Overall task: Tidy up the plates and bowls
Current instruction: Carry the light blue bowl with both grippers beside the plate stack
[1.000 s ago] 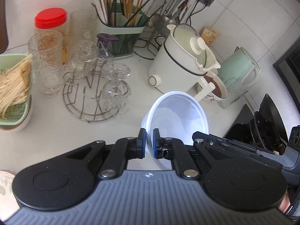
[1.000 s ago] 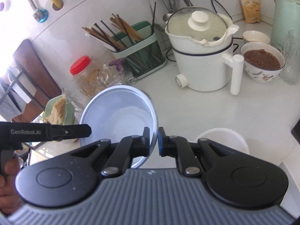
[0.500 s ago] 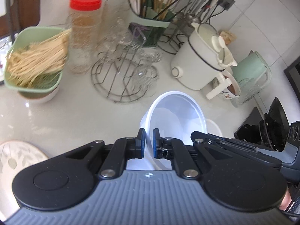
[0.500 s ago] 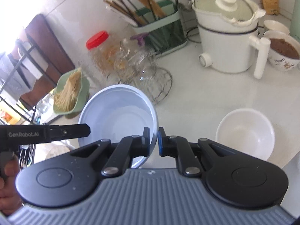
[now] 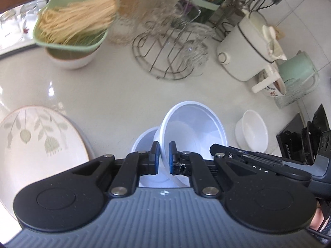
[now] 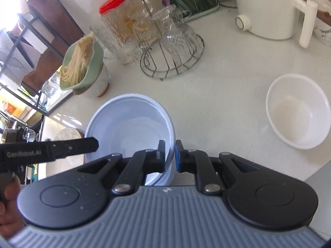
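My left gripper (image 5: 162, 158) is shut on the near rim of a white plastic bowl (image 5: 194, 130), held tilted above the counter. My right gripper (image 6: 170, 157) is shut on the opposite rim of the same bowl (image 6: 128, 122). Under it in the left wrist view lies another white bowl (image 5: 142, 142); whether the two touch is unclear. A smaller white bowl (image 5: 252, 133) stands alone to the right, also seen in the right wrist view (image 6: 298, 111). A leaf-patterned plate (image 5: 37, 144) lies at the left.
At the back stand a green strainer of noodles (image 5: 72, 22) on a bowl, a wire glass rack (image 5: 169, 57), a white electric pot (image 5: 246, 49), a green kettle (image 5: 298, 70) and a utensil holder. A red-lidded jar (image 6: 115, 20) stands behind the glasses.
Both grippers have carried the bowl back toward the near side of the counter and lower. The patterned plate and a second bowl beneath have come into view.
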The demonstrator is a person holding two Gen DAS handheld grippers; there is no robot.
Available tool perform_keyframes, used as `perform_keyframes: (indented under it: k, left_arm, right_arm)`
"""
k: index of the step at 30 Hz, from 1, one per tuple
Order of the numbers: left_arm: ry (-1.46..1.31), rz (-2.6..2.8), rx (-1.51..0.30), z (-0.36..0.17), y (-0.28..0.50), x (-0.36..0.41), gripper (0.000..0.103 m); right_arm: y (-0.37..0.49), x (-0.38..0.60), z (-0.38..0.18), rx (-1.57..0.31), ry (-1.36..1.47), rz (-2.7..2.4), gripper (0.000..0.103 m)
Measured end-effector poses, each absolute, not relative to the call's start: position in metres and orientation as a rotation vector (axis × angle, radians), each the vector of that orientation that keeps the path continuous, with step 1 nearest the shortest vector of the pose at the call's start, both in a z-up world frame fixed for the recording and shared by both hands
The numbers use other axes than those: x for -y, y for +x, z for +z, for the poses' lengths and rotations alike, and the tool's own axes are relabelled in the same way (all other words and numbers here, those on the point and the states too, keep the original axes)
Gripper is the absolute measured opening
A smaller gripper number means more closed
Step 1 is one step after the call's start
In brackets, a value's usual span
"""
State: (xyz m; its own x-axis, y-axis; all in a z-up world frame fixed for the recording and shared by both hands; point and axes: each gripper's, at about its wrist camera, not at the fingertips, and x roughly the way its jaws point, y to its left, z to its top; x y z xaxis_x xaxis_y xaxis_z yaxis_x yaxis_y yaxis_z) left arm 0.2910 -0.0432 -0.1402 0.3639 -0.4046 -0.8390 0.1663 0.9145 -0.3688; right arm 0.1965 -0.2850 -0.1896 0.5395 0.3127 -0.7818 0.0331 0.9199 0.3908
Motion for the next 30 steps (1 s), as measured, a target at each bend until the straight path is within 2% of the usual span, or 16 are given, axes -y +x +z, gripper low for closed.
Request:
perform_keyframes:
  k: [10, 20, 22, 24, 26, 30]
  left_arm:
    - [-0.219, -0.326, -1.181, -0.156, 0.285, 0.035, 0.009]
    - [-0.213, -0.321, -1.201, -0.163, 0.287, 0.033, 0.012]
    - [-0.218, -0.331, -1.199, -0.161, 0.287, 0.032, 0.014]
    - [-0.221, -0.339, -1.201, -0.161, 0.287, 0.031, 0.027]
    - [-0.219, -0.346, -1.201, -0.159, 0.285, 0.029, 0.032]
    - [-0.224, -0.356, -1.184, -0.153, 0.282, 0.023, 0.032]
  right_arm:
    - [0.192, 0.269, -0.206, -1.039, 0.354, 0.173, 0.014]
    - [0.184, 0.258, -0.206, -0.996, 0.318, 0.161, 0.014]
    - [0.183, 0.257, -0.203, -0.978, 0.314, 0.15, 0.015]
    - [0.184, 0.256, -0.2, -0.972, 0.312, 0.148, 0.015]
    - [0.183, 0.255, -0.196, -0.955, 0.312, 0.162, 0.015]
    - [0.179, 0.254, -0.188, -0.929, 0.302, 0.14, 0.017]
